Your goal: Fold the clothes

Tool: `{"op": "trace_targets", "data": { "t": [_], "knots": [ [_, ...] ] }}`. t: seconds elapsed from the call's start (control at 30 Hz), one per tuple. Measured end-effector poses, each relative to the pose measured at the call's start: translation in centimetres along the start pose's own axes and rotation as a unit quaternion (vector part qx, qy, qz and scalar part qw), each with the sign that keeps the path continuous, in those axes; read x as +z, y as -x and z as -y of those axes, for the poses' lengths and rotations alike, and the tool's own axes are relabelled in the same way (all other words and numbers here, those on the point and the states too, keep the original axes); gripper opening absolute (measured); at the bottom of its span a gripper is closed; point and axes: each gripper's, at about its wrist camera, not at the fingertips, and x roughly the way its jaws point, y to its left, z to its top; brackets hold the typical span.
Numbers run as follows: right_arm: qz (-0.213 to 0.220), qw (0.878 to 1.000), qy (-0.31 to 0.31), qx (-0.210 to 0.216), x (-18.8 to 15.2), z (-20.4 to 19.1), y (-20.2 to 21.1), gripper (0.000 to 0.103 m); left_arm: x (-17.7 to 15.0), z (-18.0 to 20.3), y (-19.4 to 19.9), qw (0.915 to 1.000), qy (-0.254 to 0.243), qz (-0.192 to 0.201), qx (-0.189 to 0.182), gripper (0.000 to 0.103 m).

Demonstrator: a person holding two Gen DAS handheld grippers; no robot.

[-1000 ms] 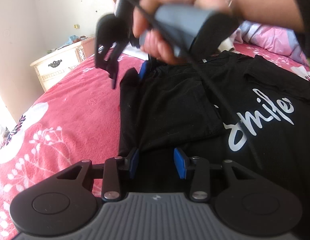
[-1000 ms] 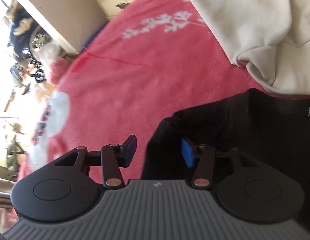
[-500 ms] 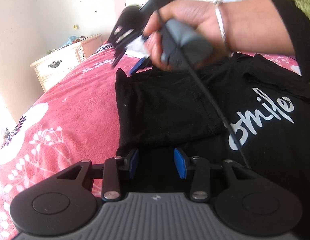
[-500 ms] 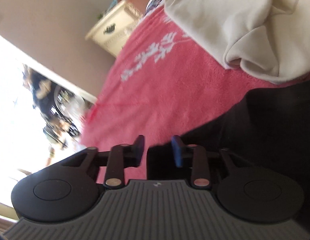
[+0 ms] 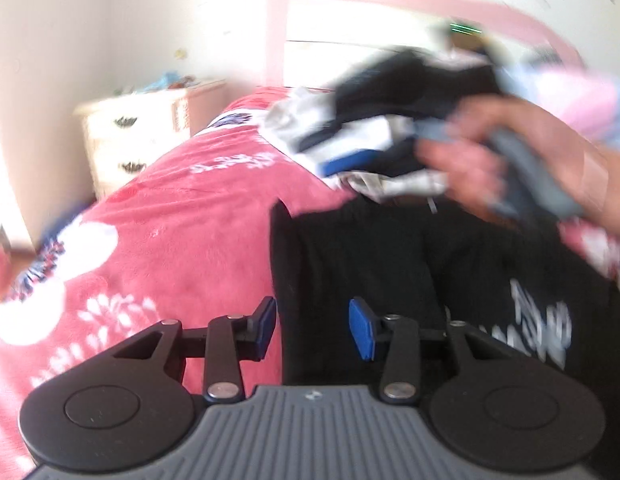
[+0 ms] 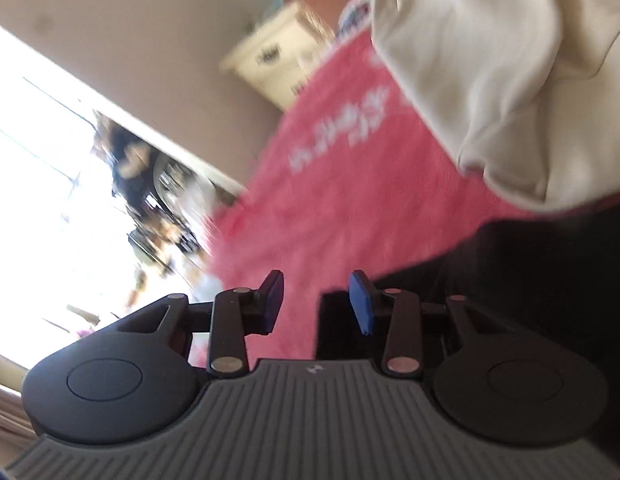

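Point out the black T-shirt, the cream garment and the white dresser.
black T-shirt (image 5: pixel 350 256): left wrist view, folded panel.
cream garment (image 6: pixel 490 64): right wrist view, main body.
white dresser (image 5: pixel 121 136): left wrist view, drawer front.

White lettering on black T-shirt: smeared, unreadable.
Right gripper, seen from the left: motion-blurred, jaws indistinct.
Cream garment: cut by frame edge.

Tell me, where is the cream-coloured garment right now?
In the right wrist view, the cream garment lies bunched at upper right on the red bedspread, just beyond the black T-shirt.
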Motion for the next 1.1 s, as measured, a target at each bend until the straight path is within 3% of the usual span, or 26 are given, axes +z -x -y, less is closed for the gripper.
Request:
{"op": "trace_targets", "data": {
  "t": [0.17, 0.33, 0.43, 0.5, 0.53, 0.57, 0.67, 0.77, 0.87, 0.97, 1.03, 1.1],
  "knots": [
    [-0.04, 0.991, 0.113, -0.057, -0.2, -0.3, 5.0, 0.021, 3.0, -2.2, -5.9, 0.994, 0.095, -0.028, -0.046, 0.04],
    [-0.079, 0.979, 0.178, -0.066, -4.5, 1.3, 5.2, 0.017, 3.8, -3.7, -11.5, 0.981, 0.169, -0.059, -0.074, 0.037],
    [-0.066, 0.975, 0.2, -0.075, -5.9, 2.7, 4.0, 0.016, 3.8, -5.9, -13.3, 0.9716, 0.219, -0.059, -0.068, 0.031],
    [-0.057, 0.972, 0.198, -0.11, -5.8, 4.3, 3.0, 0.013, 3.9, -7.2, -13.5, 0.9645, 0.248, -0.055, -0.071, 0.031],
    [-0.052, 0.974, 0.184, -0.121, -5.6, 5.1, 2.8, 0.003, 4.0, -7.5, -13.3, 0.9628, 0.256, -0.053, -0.07, 0.032],
    [-0.038, 0.978, 0.164, -0.12, -5.2, 5.6, 3.3, 0.002, 4.1, -7.6, -12.9, 0.963, 0.258, -0.05, -0.061, 0.036],
    [-0.012, 0.975, 0.191, -0.108, -5.1, 4.0, 5.6, 0.008, 4.4, -8.1, -11.9, 0.9629, 0.263, -0.042, -0.044, 0.039],
    [-0.035, 0.963, 0.262, -0.056, -7.0, 1.2, 6.5, 0.008, 4.4, -8.1, -9.6, 0.9676, 0.245, -0.031, -0.051, 0.041],
    [-0.078, 0.936, 0.34, -0.039, -9.7, -0.8, 5.3, 0.007, 4.2, -7.8, -7.5, 0.973, 0.223, -0.034, -0.05, 0.041],
    [-0.1, 0.911, 0.379, -0.132, -10.9, 0.0, 2.6, 0.004, 4.2, -7.8, -5.2, 0.9721, 0.227, -0.037, -0.047, 0.04],
    [-0.074, 0.93, 0.335, -0.133, -9.6, 0.1, 4.1, 0.008, 5.0, -7.8, -2.2, 0.9737, 0.22, -0.022, -0.054, 0.04],
    [-0.044, 0.949, 0.3, -0.084, -8.2, -1.2, 8.0, 0.009, 6.2, -7.8, 1.4, 0.9751, 0.213, -0.004, -0.062, 0.041]
  ]
}}
